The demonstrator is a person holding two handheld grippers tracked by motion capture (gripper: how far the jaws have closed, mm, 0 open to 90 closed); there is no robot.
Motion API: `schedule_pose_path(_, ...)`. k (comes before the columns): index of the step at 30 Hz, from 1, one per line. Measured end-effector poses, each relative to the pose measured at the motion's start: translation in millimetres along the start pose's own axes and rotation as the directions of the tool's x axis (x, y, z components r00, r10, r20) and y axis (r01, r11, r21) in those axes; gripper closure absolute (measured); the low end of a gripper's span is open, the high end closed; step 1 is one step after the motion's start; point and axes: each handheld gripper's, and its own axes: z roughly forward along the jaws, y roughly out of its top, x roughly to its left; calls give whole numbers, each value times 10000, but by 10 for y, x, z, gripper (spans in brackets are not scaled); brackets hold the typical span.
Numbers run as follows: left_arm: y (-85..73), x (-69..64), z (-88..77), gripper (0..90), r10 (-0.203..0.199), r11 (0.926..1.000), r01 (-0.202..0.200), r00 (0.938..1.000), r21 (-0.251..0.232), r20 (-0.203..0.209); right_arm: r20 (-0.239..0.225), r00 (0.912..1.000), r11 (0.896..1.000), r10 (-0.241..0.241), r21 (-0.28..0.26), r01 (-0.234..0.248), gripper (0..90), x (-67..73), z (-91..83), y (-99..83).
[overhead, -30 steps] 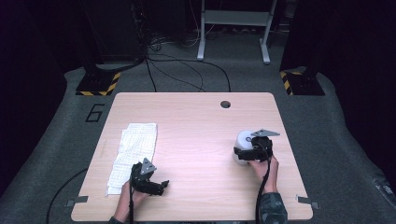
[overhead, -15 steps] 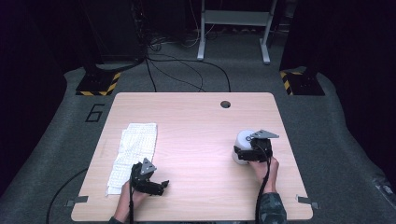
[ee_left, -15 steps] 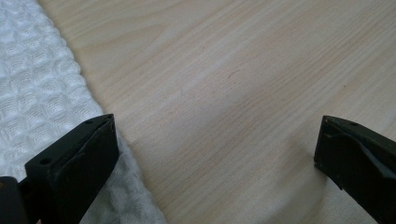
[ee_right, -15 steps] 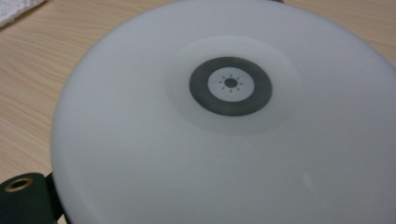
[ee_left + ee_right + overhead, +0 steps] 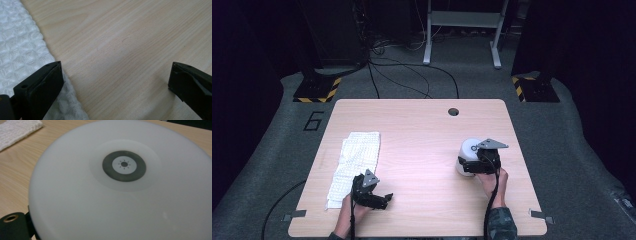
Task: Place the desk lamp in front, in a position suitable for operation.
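While the left gripper (image 5: 384, 199) lies low on the counter (image 5: 422, 130) just beside the towel (image 5: 354, 160), exactly where it was a second ago, its fingers (image 5: 41, 82) wide with nothing between them, the right gripper (image 5: 466, 165) has hardly shifted against the white lamp (image 5: 468, 150). Its camera sits close over the lamp's dome (image 5: 120, 187), with its round dark button (image 5: 124, 169), and I cannot tell whether those fingers are clamped. So little change suggests a settling grasp, with the lift likely next.
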Motion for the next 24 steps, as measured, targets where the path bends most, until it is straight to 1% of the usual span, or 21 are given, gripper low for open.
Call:
schedule_pose_path(6, 0, 0, 0, 0, 8, 10000, -8, 10000, 2, -2, -457, 9985, 9995, -303, -141, 297, 80, 182, 0, 109)
schedule_pose_path(8, 0, 0, 0, 0, 5, 10000, -5, 10000, 0, -2, -610, 9971, 9988, -449, -239, 435, 80, 250, 18, 138)
schedule_pose_path(11, 0, 0, 0, 0, 4, 10000, -4, 10000, 0, -3, -901, 9938, 9978, -652, -210, 636, 80, 359, 58, 180)
schedule_pose_path(12, 0, 0, 0, 0, 6, 10000, -6, 10000, 4, -1, -1129, 9904, 9967, -802, -171, 788, 80, 429, 102, 200)
schedule_pose_path(13, 0, 0, 0, 0, 6, 10000, -6, 10000, 3, 0, -1129, 9904, 9967, -802, -171, 788, 80, 429, 102, 200)
schedule_pose_path(14, 0, 0, 0, 0, 5, 10000, -5, 10000, 0, -1, -1258, 9888, 9968, -797, -53, 797, 81, 470, 127, 207)
schedule_pose_path(18, 0, 0, 0, 0, 6, 10000, -6, 10000, -1, -1, -1528, 9828, 9944, -1035, 65, 1058, 81, 622, 237, 227)
schedule_pose_path(19, 0, 0, 0, 0, 7, 10000, -7, 10000, 3, 0, -1633, 9797, 9927, -1165, 120, 1200, 81, 652, 263, 231)
schedule_pose_path(21, 0, 0, 0, 0, 6, 10000, -6, 10000, 2, -2, -1737, 9770, 9916, -1237, 163, 1284, 80, 724, 313, 235)
schedule_pose_path(24, 0, 0, 0, 0, 4, 10000, -4, 10000, 1, -1, -2061, 9700, 9903, -1289, 241, 1368, 81, 800, 379, 241)
